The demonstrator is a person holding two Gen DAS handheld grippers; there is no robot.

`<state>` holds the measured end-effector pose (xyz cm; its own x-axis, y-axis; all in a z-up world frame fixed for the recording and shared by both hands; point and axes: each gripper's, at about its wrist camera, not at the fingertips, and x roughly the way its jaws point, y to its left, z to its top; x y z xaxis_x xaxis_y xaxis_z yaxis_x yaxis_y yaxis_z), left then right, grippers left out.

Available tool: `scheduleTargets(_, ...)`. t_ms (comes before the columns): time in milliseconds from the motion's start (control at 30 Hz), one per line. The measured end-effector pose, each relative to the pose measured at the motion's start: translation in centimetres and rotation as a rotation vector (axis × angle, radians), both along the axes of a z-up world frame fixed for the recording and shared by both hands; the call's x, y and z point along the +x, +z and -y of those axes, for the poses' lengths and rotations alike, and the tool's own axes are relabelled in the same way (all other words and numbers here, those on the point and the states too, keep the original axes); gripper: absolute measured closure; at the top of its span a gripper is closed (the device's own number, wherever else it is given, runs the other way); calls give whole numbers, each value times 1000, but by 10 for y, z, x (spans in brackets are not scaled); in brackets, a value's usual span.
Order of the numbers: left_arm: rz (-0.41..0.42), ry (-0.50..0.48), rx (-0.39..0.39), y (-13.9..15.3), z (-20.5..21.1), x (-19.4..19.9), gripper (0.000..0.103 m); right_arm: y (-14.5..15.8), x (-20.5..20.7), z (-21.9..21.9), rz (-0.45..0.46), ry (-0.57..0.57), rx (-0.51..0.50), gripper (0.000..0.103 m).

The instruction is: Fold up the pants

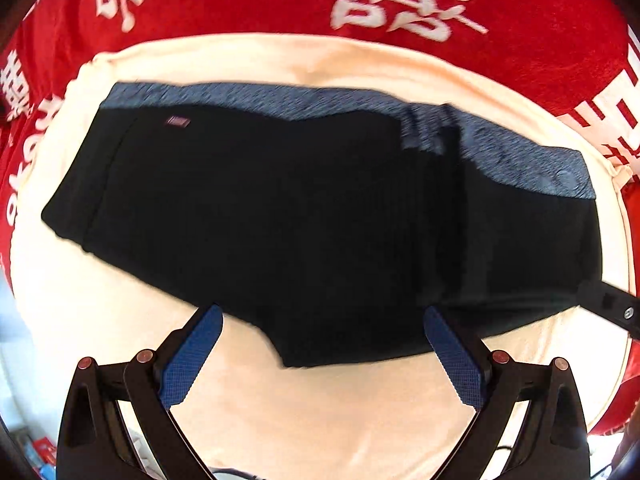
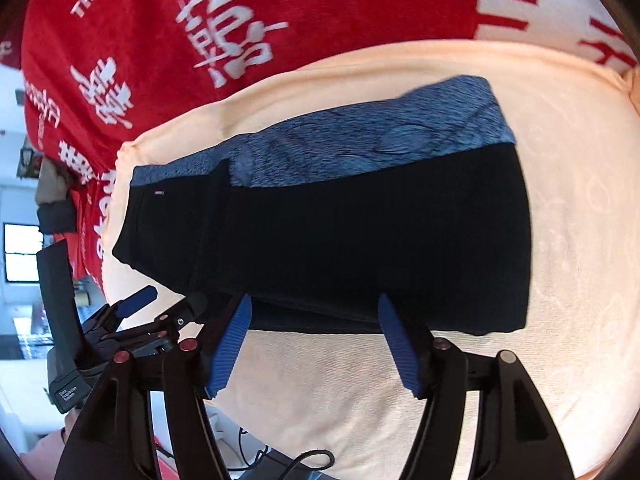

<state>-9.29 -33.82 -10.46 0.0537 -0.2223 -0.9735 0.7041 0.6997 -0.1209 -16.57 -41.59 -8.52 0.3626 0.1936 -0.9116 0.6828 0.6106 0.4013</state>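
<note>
Black pants [image 1: 280,208] with a blue-grey mottled lining strip along the far edge lie folded on a cream cloth [image 1: 320,408]. They also show in the right wrist view [image 2: 360,240]. My left gripper [image 1: 322,316] is open and empty, its blue pads at the near edge of the pants. My right gripper [image 2: 315,304] is open and empty, its fingertips at the near edge of the folded pants. The right gripper's finger shows at the right edge of the left wrist view [image 1: 612,304]. The left gripper shows at the left of the right wrist view [image 2: 136,312].
A red blanket [image 1: 280,0] with white characters lies beyond and around the cream cloth [image 2: 400,392]. Black cables [image 2: 288,460] run below the cloth's near edge. A room with a window [image 2: 20,252] shows at the far left.
</note>
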Motion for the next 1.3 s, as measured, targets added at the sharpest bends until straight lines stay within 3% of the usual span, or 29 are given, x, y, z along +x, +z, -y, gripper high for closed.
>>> scheduleTargets(200,-17,16,22,-10,-51,27,2,-2,56,-44,-41,141,-108,32)
scheduleTargets(333,-29,37,23,-15,-80,49,2,-14,85,-70,-127,248,-257,33)
scheduleTargets(367,-30,39,22,-17,-85,53,2,-18,91,-74,-143,270,-289,35)
scheduleTargets(400,-30,44,22,-18,-92,59,2,-24,94,-77,-160,285,-302,67)
scheduleTargets(433,-32,48,22,-18,-97,63,2,-29,97,-78,-163,292,-276,79)
scheduleTargets(600,-41,75,-23,-13,-124,84,2,-25,97,-82,-169,284,-228,82)
scheduleTargets(700,-57,89,-23,-18,-123,96,2,-34,101,-93,-213,354,-271,82)
scheduleTargets(800,-70,115,-32,-23,-132,107,2,-33,103,-100,-237,390,-301,78)
scheduleTargets(867,-79,125,-34,-27,-133,116,2,-29,104,-100,-234,374,-285,67)
scheduleTargets(933,-82,129,-36,-29,-140,120,2,-24,103,-100,-216,357,-247,44)
scheduleTargets(1067,-75,136,-41,-26,-140,130,2,-8,103,-106,-187,350,-248,39)
scheduleTargets(1133,-76,146,-44,-23,-141,130,2,-3,105,-108,-175,345,-246,31)
scheduleTargets(1300,-79,170,-50,-23,-152,138,2,-2,121,-115,-166,350,-243,26)
